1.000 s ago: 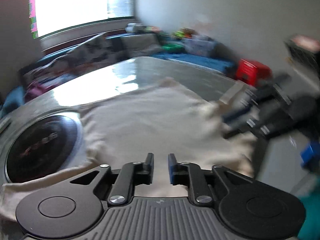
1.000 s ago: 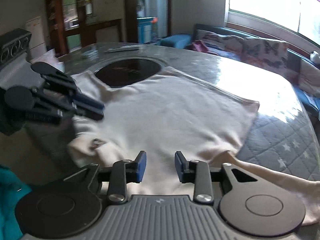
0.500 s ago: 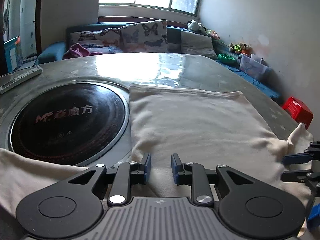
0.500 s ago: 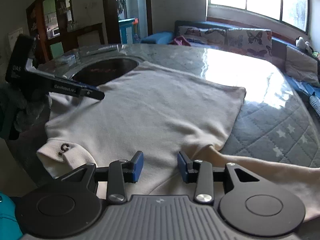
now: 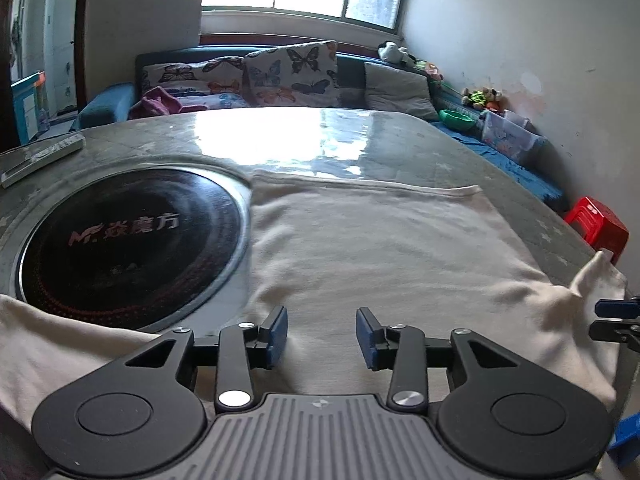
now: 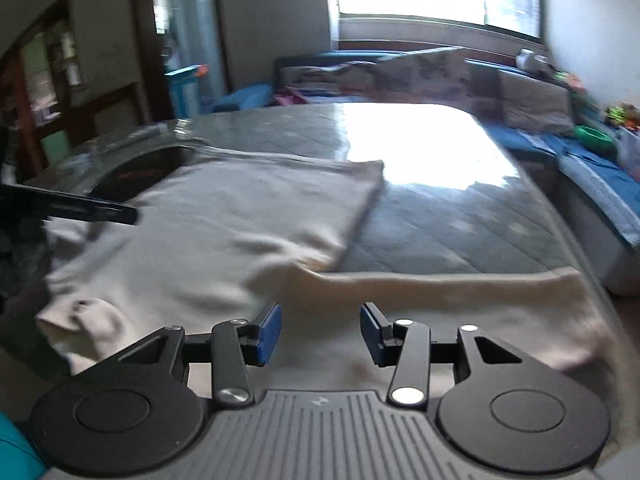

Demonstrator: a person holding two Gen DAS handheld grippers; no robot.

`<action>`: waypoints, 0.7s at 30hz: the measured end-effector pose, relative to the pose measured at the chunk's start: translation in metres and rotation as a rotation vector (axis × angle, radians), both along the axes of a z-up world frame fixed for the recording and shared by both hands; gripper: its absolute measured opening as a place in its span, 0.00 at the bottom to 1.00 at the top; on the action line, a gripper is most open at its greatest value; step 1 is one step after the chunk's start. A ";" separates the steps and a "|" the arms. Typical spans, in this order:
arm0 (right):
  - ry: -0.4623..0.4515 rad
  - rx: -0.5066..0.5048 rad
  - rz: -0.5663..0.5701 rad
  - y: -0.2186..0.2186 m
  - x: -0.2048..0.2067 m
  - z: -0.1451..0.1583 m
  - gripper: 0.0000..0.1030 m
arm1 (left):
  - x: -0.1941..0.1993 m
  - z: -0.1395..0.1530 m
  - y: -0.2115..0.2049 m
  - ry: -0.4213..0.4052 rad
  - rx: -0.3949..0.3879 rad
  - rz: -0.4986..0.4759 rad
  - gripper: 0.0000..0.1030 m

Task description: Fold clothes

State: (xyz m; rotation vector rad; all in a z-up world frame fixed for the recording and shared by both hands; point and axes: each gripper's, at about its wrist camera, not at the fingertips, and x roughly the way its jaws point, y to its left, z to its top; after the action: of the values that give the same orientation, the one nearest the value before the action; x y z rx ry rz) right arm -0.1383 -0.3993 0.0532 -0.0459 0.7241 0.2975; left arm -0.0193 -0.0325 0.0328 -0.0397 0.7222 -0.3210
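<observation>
A cream long-sleeved top [image 5: 380,248] lies spread flat on the round table, hem toward the window. My left gripper [image 5: 322,336] hovers open just above its near edge, close to the left sleeve [image 5: 60,344], which drapes toward me. The right view is blurred; there the same top [image 6: 224,236] lies with its right sleeve [image 6: 460,292] stretched out sideways. My right gripper [image 6: 320,334] is open over the shoulder by that sleeve, holding nothing. Each gripper shows at the other view's edge: the right gripper's fingertips [image 5: 614,318] and the left gripper's fingers [image 6: 88,208].
A black induction hob [image 5: 128,240] is set in the table [image 5: 320,136] left of the top. A remote [image 5: 40,156] lies at the far left. A sofa with butterfly cushions [image 5: 288,76] stands behind, and a red stool [image 5: 598,230] is at right.
Both grippers swung to face the window and opened wider. The left moved toward the left sleeve side, the right toward the right sleeve. The top lies as before.
</observation>
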 end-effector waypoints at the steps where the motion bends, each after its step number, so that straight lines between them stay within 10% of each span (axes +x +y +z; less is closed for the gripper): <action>1: 0.005 -0.014 -0.024 -0.005 -0.001 -0.003 0.42 | -0.002 0.002 -0.004 -0.004 -0.001 -0.014 0.40; 21: -0.069 0.015 -0.468 -0.118 -0.004 -0.013 0.38 | -0.029 0.011 -0.119 -0.012 -0.015 -0.323 0.40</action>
State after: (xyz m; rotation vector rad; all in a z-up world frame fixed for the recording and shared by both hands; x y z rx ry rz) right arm -0.1426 -0.5174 0.0398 0.1266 0.6426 -0.1455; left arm -0.0486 -0.1517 0.0442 0.0657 0.7146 -0.6349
